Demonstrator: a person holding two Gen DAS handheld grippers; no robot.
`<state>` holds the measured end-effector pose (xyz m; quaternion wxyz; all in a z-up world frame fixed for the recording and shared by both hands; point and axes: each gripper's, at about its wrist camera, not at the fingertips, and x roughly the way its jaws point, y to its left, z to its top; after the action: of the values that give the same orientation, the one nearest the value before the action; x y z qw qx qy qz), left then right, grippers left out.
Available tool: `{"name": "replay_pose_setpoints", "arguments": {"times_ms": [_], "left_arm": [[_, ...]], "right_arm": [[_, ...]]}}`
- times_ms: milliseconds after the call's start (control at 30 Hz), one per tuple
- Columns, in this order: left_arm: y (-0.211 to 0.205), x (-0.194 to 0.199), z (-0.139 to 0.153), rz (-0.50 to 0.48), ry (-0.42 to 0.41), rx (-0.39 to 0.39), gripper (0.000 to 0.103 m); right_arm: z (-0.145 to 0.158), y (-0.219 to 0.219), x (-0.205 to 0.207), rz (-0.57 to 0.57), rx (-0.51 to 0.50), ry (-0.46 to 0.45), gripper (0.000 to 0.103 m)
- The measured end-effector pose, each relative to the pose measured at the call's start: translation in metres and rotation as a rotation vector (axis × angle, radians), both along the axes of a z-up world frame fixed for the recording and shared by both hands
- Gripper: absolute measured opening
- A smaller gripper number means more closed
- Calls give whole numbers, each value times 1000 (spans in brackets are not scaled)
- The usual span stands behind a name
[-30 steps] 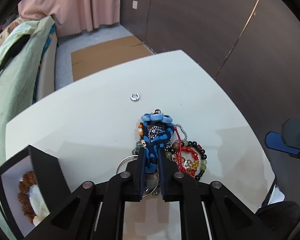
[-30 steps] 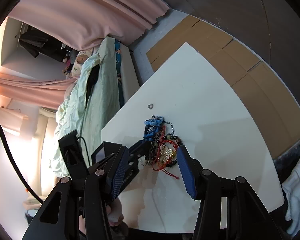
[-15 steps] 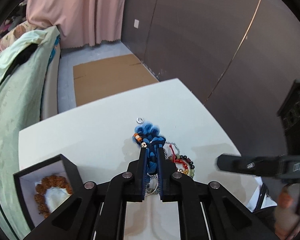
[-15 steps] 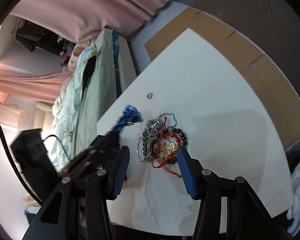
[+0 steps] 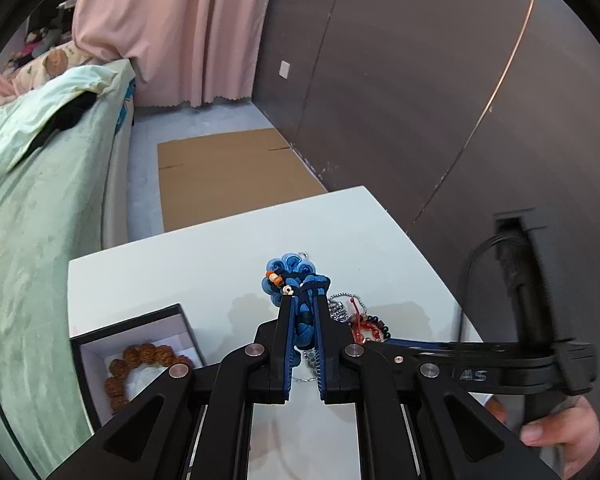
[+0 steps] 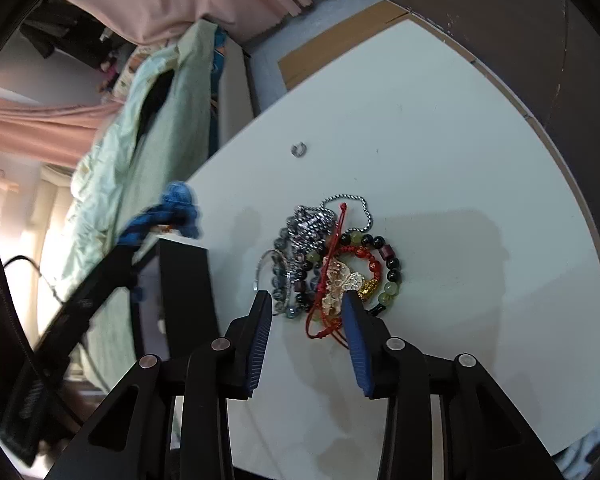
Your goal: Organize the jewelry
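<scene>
Blue braided cord, strung with orange and white beads, is sitting pinched between the closed fingers of the left gripper [image 5: 303,300] at the centre of the left wrist view; this blue braided bracelet [image 5: 300,286] is hanging clear above the white table [image 5: 172,276]. At lower left of that frame, a black jewelry box [image 5: 100,334] with a white lining is lying open on the table, holding a brown seed-bead bracelet [image 5: 134,364]. To the right of the fingertips, the jewelry pile [image 5: 360,320] is peeking out on the tabletop, and at the far lower right a person's hand [image 5: 560,432] is gripping the handle of the other tool.

In the right wrist view, the blue bracelet is showing as a blur at middle left, beside the dark wall of the box. Near the upper centre, a small silver ring [image 6: 299,149] is lying alone on the table, well apart from the rest. At the centre, the heap is spreading out: a silver ball chain [image 6: 356,208], a red cord bracelet [image 6: 328,280], a gold filigree pendant [image 6: 342,280] and dark and green bead bracelets [image 6: 388,268], all tangled together. The right gripper [image 6: 306,308] is closing its fingers over the near edge of the heap, the red cord and pendant lying between them; whether the pads are pressing on anything cannot be told.
</scene>
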<state>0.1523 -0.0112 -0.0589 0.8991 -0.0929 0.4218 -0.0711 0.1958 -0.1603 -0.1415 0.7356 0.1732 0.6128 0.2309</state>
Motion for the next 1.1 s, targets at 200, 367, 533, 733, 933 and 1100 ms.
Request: {"name": "replay_pose_setpoints", "arguments": {"times_ms": [200,367,533,733,933,1100], "left_arm": [[10,-12,9,16,-22,-6,9],[22,-22,15,45,-39,-10,9],[37,-32,20,78,-51,-16,9],[54,-45,27,119,-69,-21,9],[73,-56,32,157,-81,-36,9],[85,-64,34,179,-87,-45,9]], "right_arm": [[-4,0,-2,-7,-17,5,5],[20,-4,-9,-9,63,-69,4],[43,-2,-20,10,159,-143,4],[63,13,-33,47,254,-191,4],[71,44,-44,94,350,-205,4],[70,76,-47,133,412,-194,4]]}}
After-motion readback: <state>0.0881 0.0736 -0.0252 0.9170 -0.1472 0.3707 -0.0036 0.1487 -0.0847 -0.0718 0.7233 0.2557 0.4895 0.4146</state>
